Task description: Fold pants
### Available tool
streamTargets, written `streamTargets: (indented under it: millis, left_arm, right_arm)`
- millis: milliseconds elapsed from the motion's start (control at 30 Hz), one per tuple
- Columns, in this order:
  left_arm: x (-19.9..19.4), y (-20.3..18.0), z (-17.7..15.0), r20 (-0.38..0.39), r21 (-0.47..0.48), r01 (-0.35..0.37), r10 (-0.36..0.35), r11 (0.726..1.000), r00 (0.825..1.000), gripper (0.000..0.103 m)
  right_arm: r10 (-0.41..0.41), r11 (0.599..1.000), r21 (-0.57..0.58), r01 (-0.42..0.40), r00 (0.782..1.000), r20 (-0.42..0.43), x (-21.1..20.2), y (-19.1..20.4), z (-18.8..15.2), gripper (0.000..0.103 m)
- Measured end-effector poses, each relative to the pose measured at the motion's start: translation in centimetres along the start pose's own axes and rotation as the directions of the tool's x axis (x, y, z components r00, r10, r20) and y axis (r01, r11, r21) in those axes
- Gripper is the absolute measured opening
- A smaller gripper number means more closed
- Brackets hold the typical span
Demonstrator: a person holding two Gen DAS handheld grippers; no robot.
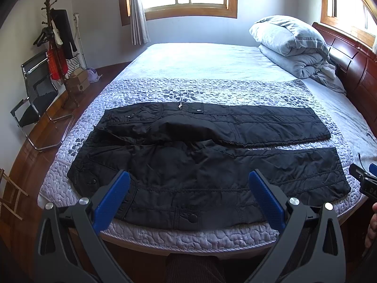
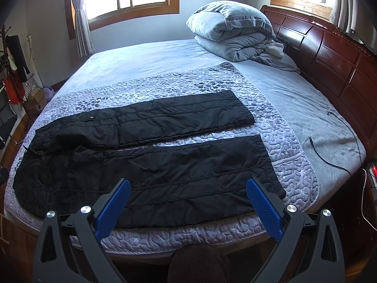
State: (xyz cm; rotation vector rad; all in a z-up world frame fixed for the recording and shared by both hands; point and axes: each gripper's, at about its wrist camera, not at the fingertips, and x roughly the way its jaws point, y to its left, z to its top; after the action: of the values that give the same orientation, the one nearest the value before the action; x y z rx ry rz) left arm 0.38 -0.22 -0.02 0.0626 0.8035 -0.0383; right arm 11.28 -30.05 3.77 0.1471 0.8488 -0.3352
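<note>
Left gripper (image 1: pixel 188 184): jaws spread wide and holding nothing; it hovers over the near edge of the bed, above the hip end of the near leg.
Right gripper (image 2: pixel 187 189): jaws likewise wide apart and empty, poised above the lower half of the near leg, short of its hem.
Black quilted pants (image 1: pixel 200 165): spread flat on the patterned bedspread (image 1: pixel 212 89), waist to the left, hems to the right; the two legs lie side by side with a narrow gap between them.
Near leg (image 2: pixel 165 169): runs along the mattress edge closest to the grippers.
Far leg (image 2: pixel 169 115): lies just beyond it, snap button showing.
Step in hand: likely the very start, since no fold appears made.
Next move: probably pinching the near leg's outer seam at hip and hem, then carrying it over onto the far leg, both ends moving together.
Folded grey duvet (image 2: pixel 233 30): well apart, by the wooden headboard (image 2: pixel 329 54).
</note>
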Motion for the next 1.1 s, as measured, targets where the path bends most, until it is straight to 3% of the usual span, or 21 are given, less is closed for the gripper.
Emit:
streamTargets:
  millis: [500, 1100]
  left_arm:
    - [0.5, -0.3, 0.7, -0.006, 0.009, -0.001, 0.001, 1.000, 1.000, 0.100]
    - [4.1, -0.8, 1.9, -0.047, 0.015, 0.005, -0.004, 1.000, 0.999, 0.101]
  right_arm:
    - [-0.010, 1.000, -0.004, 0.010, 1.000, -0.002, 0.9, -0.5, 0.4, 0.100]
    - [-0.022, 1.000, 0.016, 0.022, 1.000, -0.006, 3.8, -2.4, 2.9, 0.100]
